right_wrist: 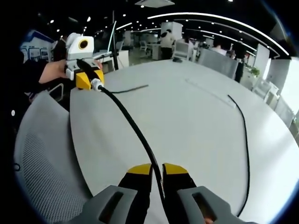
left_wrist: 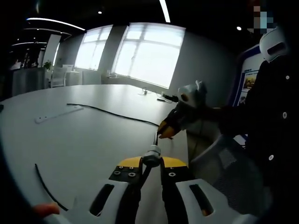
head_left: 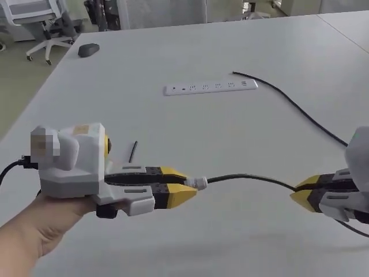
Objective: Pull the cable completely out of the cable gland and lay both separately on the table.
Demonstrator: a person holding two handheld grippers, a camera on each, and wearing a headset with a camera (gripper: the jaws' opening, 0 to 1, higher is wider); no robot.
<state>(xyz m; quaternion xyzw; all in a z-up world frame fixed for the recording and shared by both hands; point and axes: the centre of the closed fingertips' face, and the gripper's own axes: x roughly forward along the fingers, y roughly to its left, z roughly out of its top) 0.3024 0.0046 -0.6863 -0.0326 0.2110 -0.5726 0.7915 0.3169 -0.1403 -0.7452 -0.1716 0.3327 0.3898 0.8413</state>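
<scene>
A black cable (head_left: 248, 178) hangs in the air between my two grippers, above the white table (head_left: 230, 133). One end sits in a small white cable gland (head_left: 199, 183). My left gripper (head_left: 190, 187) is shut on the gland, held by a hand at the lower left. At the right edge my right gripper (head_left: 295, 193) is shut on the cable. In the left gripper view the gland (left_wrist: 152, 154) sits between the yellow tips (left_wrist: 150, 161), with the right gripper (left_wrist: 167, 130) beyond. In the right gripper view the cable (right_wrist: 126, 116) runs from my jaws (right_wrist: 157, 169) to the gland (right_wrist: 96, 85).
A white power strip (head_left: 210, 88) lies on the far part of the table, its black cord (head_left: 294, 107) trailing to the right. A short black cable piece (head_left: 133, 151) lies near the left gripper. A dark mouse (head_left: 88, 50) rests at the far left edge, office chairs behind.
</scene>
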